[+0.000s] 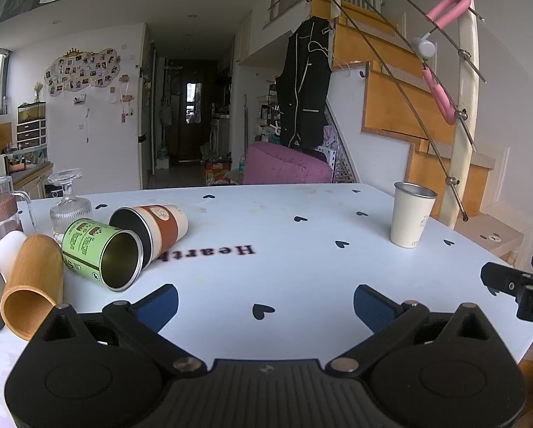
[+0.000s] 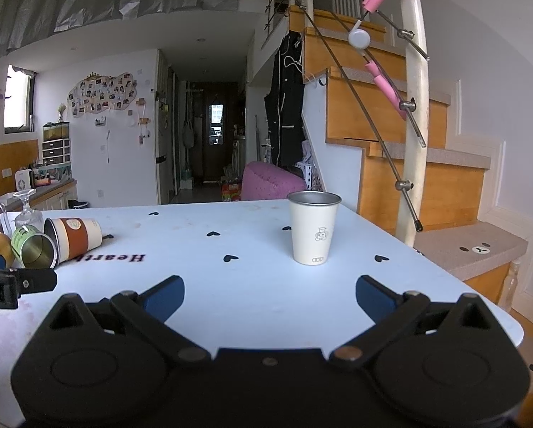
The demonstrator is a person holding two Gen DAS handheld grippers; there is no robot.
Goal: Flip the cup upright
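Green cup (image 1: 100, 253) lies on its side, mouth toward camera, front-left of left gripper (image 1: 264, 305), the nearer one. Both grippers' jaws apart, empty; right gripper (image 2: 270, 297) faces upright white cup (image 2: 313, 228).

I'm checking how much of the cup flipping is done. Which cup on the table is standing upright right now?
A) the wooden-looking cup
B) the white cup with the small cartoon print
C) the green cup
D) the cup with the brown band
B: the white cup stands on its base, mouth up, alone on the table.

We see our left gripper (image 1: 264, 301) spread wide above the surface (image 1: 284, 271); the green cup (image 1: 100, 253) lies ahead-left.
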